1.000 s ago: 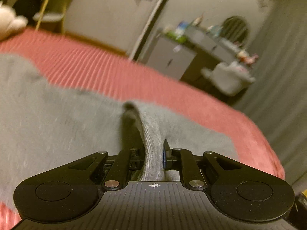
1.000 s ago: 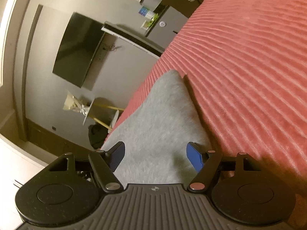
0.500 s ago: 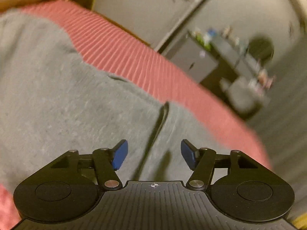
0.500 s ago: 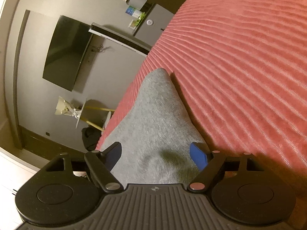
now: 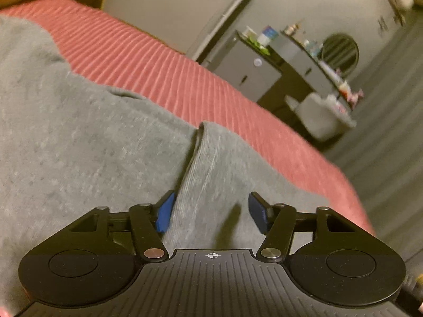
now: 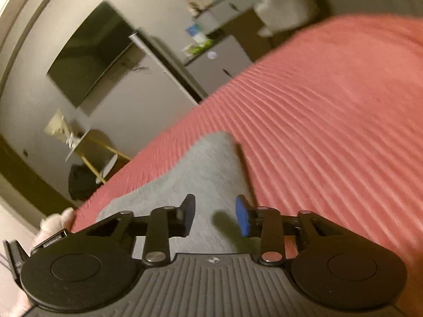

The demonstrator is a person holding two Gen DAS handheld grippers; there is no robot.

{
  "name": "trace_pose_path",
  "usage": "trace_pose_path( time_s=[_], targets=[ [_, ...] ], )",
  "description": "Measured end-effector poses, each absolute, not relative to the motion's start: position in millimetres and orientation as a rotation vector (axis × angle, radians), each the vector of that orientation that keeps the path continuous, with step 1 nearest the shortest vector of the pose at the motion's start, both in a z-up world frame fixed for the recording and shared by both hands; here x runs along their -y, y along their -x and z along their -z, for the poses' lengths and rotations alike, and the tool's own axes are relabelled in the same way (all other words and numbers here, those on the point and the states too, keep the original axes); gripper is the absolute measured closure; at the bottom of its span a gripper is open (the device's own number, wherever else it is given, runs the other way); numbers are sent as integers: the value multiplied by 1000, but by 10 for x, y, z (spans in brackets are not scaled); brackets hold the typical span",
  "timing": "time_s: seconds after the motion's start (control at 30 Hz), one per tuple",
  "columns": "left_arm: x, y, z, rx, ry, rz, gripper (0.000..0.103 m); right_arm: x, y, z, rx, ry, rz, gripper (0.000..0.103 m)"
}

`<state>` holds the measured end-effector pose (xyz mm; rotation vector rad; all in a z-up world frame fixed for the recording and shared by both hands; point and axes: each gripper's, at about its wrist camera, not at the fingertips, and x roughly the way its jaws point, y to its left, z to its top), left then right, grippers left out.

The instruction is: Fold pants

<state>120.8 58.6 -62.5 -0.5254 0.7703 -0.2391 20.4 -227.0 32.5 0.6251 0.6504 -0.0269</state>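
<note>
Grey pants [image 5: 87,142] were laid flat on the red ribbed bedspread [image 5: 164,79], with a fold seam running up the middle of the left wrist view. Left gripper [image 5: 210,212] was held low over the cloth just right of that seam, jaws apart and closing, nothing pinched. Right gripper [image 6: 215,218] was held over a pointed end of the pants [image 6: 211,163], jaws closing with a gap left, cloth below but not clamped. Right view was blurred.
</note>
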Motion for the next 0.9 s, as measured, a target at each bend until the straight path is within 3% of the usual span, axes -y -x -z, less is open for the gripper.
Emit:
trace_pose_path(
  time_s=[0.17, 0.3, 0.4, 0.6, 0.7, 0.9],
  targets=[
    [-560, -1224, 690, -801, 489, 201, 49, 1946, -879, -93, -849, -310, 12, 82],
    [-615, -1188, 718, -798, 507, 206, 49, 2048, -1035, -109, -802, -320, 49, 83],
    [-634, -1189, 726, -798, 516, 207, 49, 2152, -871, -133, -837, -391, 73, 83],
    [-676, -1145, 724, -798, 553, 198, 47, 2057, -62, -211, -869, -239, 31, 80],
    [-681, -1099, 705, -796, 561, 186, 44, 2195, 77, -260, -922, -360, 75, 80],
    [-612, -936, 620, -790, 494, 152, 37, 2076, 71, -152, -930, -305, 110, 77]
  ],
)
